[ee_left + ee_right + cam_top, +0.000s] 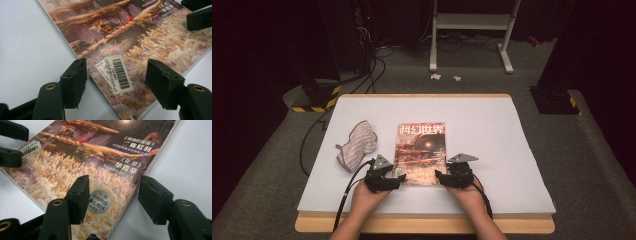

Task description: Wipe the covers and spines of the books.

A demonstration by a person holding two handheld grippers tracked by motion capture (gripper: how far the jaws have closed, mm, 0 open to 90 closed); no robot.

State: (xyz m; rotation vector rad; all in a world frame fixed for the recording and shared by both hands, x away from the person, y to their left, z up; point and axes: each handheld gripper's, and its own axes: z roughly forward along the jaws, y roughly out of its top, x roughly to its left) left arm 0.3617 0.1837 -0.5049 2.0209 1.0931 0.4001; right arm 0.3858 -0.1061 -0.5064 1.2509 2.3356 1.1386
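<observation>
On the white table (492, 135), a magazine (422, 152) lay flat and face up, its near edge towards the person, with a striped grey cloth (357, 143) well apart on its left. Both grippers sat at that near edge: the left gripper (398, 178) at the near left corner and the right gripper (438, 175) at the near right corner. In the left gripper view the fingers (75, 82) stood spread, one over bare table just beside the spine edge, the other over the cover, so that the corner with its barcode sticker (117, 73) lay between them; nothing was pinched. In the right gripper view the fingers (80, 197) were likewise spread and straddled the opposite edge, one above the silver round sticker (100, 202) on the cover, the other over the table just past the edge. Whether any pad touched the paper could not be told. The step in hand looked like taking hold of the magazine at its near corners. To do it well, one finger of each gripper would need to slip beneath the edge rather than press down on the cover, and both hands should close evenly, since a lopsided pinch would likely skew the magazine or catch only the top cover sheet.
</observation>
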